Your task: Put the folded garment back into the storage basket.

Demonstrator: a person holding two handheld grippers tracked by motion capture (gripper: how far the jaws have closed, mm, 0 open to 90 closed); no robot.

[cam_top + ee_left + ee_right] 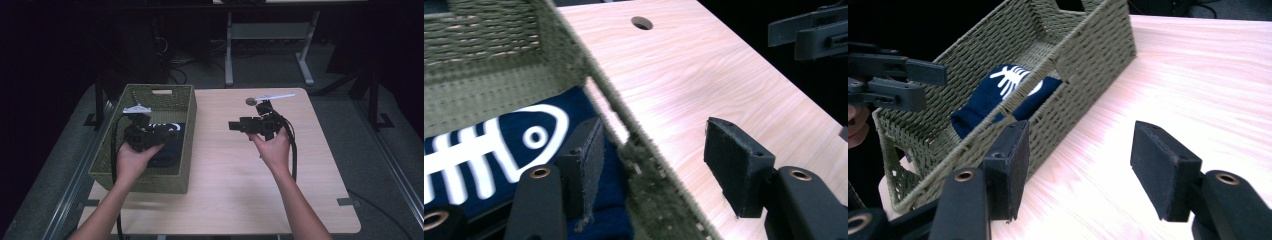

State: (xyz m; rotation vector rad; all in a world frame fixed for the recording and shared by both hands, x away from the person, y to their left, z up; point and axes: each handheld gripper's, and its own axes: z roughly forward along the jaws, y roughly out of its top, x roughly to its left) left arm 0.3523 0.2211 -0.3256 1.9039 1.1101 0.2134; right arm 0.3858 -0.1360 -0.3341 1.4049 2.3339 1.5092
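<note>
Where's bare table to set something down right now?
The table is bare from the basket wall to its right edge, and along the near edge. The basket floor is crowded by the folded navy cloth; the left gripper hangs over it.

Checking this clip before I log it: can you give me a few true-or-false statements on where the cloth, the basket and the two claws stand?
1. The navy cloth with a white fish-skeleton print lies inside the green woven basket. True.
2. The right claw is shut on the cloth. False: its jaws stand apart with nothing between them, over bare table.
3. The left claw straddles the basket's wall. True: one jaw is inside, one outside, neither pressing on it.
4. The basket lies tipped on its side. False: it stands upright on the table's left part.
</note>
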